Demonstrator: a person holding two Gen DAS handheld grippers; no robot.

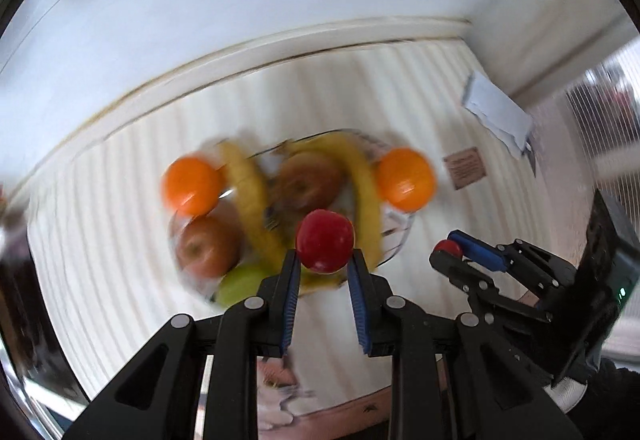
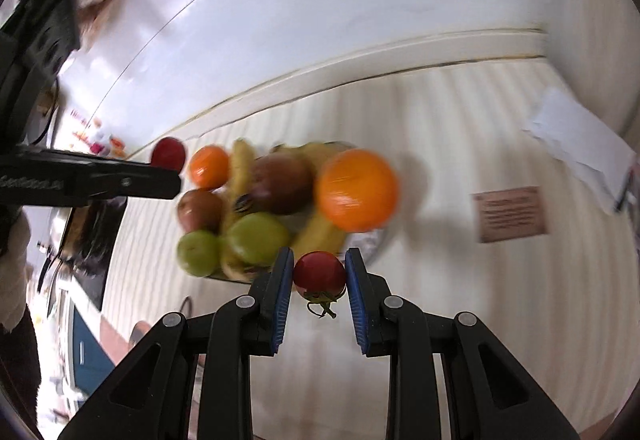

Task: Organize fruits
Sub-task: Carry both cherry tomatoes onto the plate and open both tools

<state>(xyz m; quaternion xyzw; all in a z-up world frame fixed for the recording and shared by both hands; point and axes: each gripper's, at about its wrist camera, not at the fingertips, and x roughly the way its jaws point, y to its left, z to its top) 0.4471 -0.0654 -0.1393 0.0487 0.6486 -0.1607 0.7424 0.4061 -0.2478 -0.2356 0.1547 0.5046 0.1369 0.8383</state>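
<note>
A glass bowl (image 1: 396, 244) on the striped tablecloth holds bananas (image 1: 252, 200), brown-red apples (image 1: 206, 246), green fruit (image 2: 258, 238) and two oranges (image 1: 406, 178). My left gripper (image 1: 325, 258) is shut on a small red fruit (image 1: 325, 246) above the bowl's near side. It also shows in the right wrist view (image 2: 168, 154). My right gripper (image 2: 319, 272) is shut on a red tomato (image 2: 319, 274) with a green stalk, at the bowl's near right edge. It also shows in the left wrist view (image 1: 450, 252).
A brown card (image 2: 510, 214) and white papers (image 2: 576, 148) lie on the cloth to the right of the bowl. The table's far edge (image 1: 280, 48) meets a white wall. Dark furniture (image 2: 92, 236) stands at the left.
</note>
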